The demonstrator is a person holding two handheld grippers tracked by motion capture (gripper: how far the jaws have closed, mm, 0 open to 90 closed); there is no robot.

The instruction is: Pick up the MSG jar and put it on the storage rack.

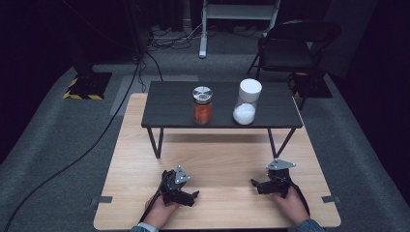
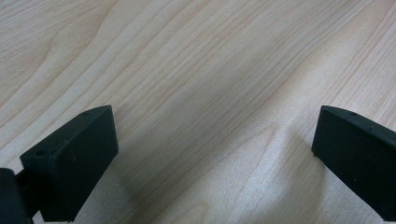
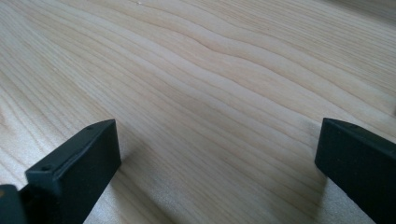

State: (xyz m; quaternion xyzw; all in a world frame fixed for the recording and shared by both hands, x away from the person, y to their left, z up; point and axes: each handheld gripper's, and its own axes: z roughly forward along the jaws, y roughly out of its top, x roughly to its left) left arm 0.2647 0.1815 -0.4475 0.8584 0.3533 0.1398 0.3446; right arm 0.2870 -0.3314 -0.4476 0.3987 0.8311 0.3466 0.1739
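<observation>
The left gripper (image 1: 193, 195) rests low over the near part of the wooden table (image 1: 217, 159), jaws spread wide with nothing between them. The right gripper (image 1: 255, 183) sits likewise at the near right, jaws wide apart and holding nothing. Both point toward each other. A spice jar (image 1: 202, 105) with a metal lid and a white-lidded jar (image 1: 246, 102) stand upright side by side, apart, on the dark shelf (image 1: 169, 108) at the far side, well away from both grippers.
</observation>
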